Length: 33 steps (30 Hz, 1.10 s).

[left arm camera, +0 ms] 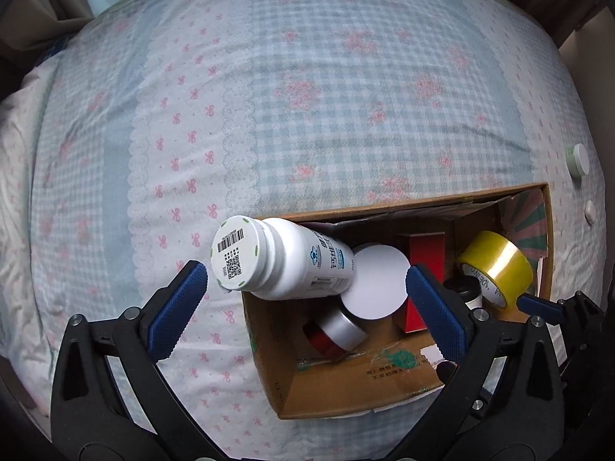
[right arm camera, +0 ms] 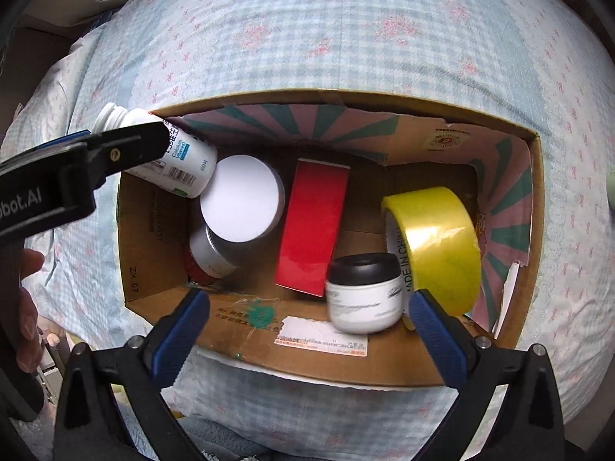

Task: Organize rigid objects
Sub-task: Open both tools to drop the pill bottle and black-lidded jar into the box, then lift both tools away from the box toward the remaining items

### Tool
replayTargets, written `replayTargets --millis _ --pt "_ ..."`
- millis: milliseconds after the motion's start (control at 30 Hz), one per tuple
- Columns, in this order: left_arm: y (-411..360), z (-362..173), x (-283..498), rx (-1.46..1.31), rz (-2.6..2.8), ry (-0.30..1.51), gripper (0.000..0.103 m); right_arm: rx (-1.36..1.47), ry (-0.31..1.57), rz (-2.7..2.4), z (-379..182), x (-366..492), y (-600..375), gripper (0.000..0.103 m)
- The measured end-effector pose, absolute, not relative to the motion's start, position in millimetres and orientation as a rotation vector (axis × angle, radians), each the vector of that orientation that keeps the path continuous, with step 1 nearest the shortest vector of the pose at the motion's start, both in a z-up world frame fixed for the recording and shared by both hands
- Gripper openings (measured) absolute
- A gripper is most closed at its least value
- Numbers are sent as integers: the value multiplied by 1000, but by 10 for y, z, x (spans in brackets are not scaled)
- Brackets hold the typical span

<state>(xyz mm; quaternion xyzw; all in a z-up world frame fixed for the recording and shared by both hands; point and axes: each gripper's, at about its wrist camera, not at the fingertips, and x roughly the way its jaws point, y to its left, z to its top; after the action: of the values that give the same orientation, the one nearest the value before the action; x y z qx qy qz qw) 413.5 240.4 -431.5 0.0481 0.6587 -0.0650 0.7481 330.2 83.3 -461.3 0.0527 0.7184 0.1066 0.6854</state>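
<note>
Brown cardboard box (right arm camera: 384, 365) on the bed (left arm camera: 307, 77) holds a shiny yellow tape roll (right arm camera: 438, 246), red block (right arm camera: 315, 226) and blurry white jar (right arm camera: 365, 296). Smooth white pill bottle (left arm camera: 284, 261) leans on its left rim. Both grippers' fingers (left arm camera: 180, 303) (right arm camera: 438, 330) are wide apart, holding nothing.

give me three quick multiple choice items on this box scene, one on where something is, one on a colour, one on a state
1. Where does the white pill bottle lie?
A. flat on the bedspread
B. tilted across the cardboard box's rim
C. under the red box

2. What colour is the tape roll?
A. yellow
B. green
C. black

3. How do the right tool's jaws stand?
A. shut on the tape roll
B. shut on nothing
C. open, gripping nothing

Key: 1 B, its cap end pokes outside the rim while its base rests inside; 2 A, glossy yellow in both views; 3 C, its blue pads stand wide apart, and the black-lidded jar between them is not pressed.
</note>
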Motion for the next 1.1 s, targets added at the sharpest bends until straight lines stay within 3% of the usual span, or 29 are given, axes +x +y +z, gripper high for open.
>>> replayTargets --millis 733,1100 --pt "2584 -3558 3273 82 -104 1310 103 136 1374 227 -3915 2878 749 103" --pt "2539 -2849 2863 40 -119 1177 103 126 1242 165 -3183 2622 517 103"
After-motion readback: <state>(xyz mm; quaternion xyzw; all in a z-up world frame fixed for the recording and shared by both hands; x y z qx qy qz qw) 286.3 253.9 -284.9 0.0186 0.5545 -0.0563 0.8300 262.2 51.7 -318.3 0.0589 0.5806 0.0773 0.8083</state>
